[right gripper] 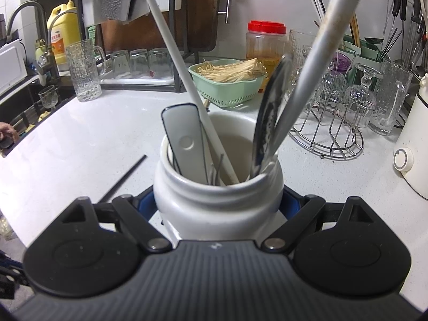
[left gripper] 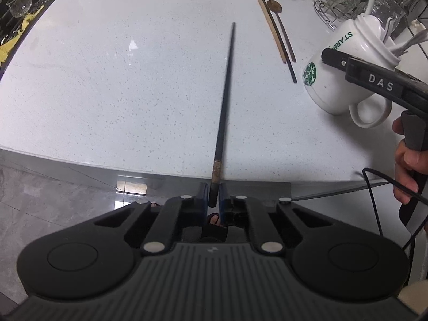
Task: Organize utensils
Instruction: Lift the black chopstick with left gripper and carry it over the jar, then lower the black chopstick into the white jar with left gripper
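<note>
My left gripper (left gripper: 213,195) is clamped on the butt of a long dark chopstick (left gripper: 226,99) reaching out over the white speckled counter (left gripper: 120,80). My right gripper (right gripper: 218,200) squeezes the white ceramic mug (right gripper: 218,203) holding utensils.

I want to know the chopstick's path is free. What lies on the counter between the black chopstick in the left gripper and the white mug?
In the left wrist view, a wooden spoon and two more chopsticks lie between the black chopstick and the white mug.

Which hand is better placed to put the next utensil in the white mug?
Left. The left gripper is shut on the dark chopstick; the right gripper is clamped around the white mug.
</note>
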